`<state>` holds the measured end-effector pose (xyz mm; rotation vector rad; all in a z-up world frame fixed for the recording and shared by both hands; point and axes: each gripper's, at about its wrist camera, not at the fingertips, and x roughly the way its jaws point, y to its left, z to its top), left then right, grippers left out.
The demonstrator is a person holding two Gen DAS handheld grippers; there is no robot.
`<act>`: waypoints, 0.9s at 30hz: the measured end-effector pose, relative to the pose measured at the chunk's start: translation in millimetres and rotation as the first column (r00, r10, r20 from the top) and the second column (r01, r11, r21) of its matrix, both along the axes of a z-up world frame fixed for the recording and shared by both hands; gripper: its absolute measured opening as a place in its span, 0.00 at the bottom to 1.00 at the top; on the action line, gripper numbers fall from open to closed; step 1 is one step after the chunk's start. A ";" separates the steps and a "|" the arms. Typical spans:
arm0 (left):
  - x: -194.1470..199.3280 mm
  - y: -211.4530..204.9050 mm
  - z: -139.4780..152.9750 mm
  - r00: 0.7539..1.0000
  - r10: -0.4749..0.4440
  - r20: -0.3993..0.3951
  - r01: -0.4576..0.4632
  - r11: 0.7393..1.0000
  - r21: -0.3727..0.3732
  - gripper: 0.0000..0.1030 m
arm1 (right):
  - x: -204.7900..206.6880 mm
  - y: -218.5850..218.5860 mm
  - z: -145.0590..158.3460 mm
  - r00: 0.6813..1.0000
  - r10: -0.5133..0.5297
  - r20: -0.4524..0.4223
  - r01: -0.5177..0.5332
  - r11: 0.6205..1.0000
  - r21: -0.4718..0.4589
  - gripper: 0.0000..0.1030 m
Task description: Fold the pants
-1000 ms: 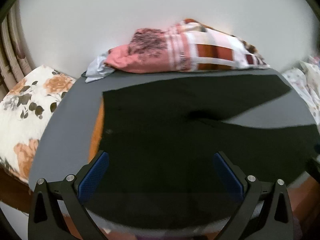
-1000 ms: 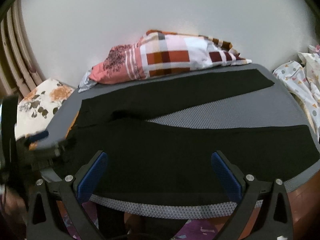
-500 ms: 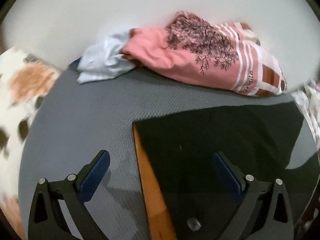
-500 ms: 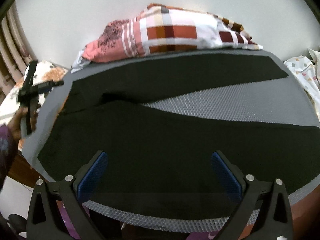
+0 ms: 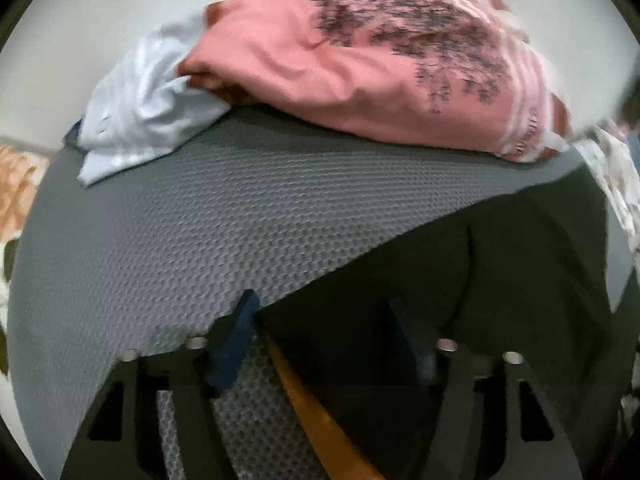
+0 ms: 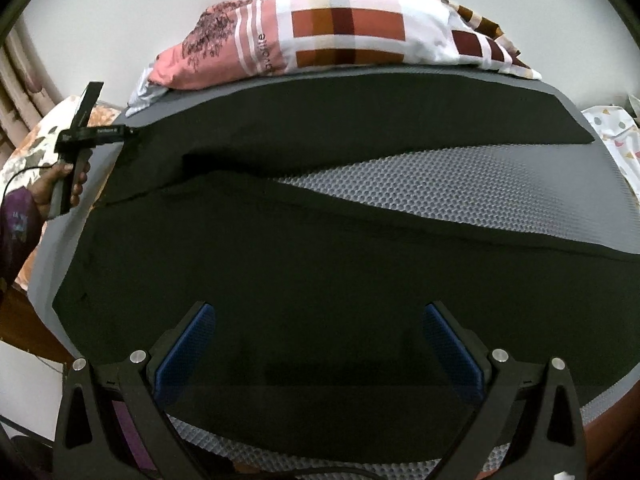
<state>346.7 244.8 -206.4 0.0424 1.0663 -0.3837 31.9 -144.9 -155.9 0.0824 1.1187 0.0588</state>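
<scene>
Black pants (image 6: 320,260) lie flat on a grey honeycomb mat (image 6: 480,184), waist to the left and the two legs spread in a V to the right. My right gripper (image 6: 318,308) hangs open low over the near leg, with its blue pads (image 6: 184,352) apart and only flat fabric between them. In the left wrist view, my left gripper (image 5: 324,312) straddles the far waist corner of the pants (image 5: 480,280). Its jaws are closing with that corner and an orange lining strip (image 5: 316,412) between them. The right wrist view shows a hand (image 6: 68,176) holding that left gripper (image 6: 128,131) at the corner.
A pink printed garment (image 5: 360,64) and a pale blue cloth (image 5: 148,100) are piled at the mat's (image 5: 240,220) far edge, beside a checked blanket (image 6: 360,28). A floral cushion (image 6: 36,140) lies left of the mat and a white patterned cloth (image 6: 612,132) to its right.
My left gripper swung down to the far waist corner and its jaws narrowed around it. My right gripper sank closer to the near leg and stayed open.
</scene>
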 end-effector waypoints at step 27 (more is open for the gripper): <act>-181.1 -39.2 101.9 0.943 0.192 0.271 -0.143 0.971 -0.192 0.09 | 123.1 -9.4 33.6 0.996 -0.007 0.087 -0.035 0.881 0.472 1.00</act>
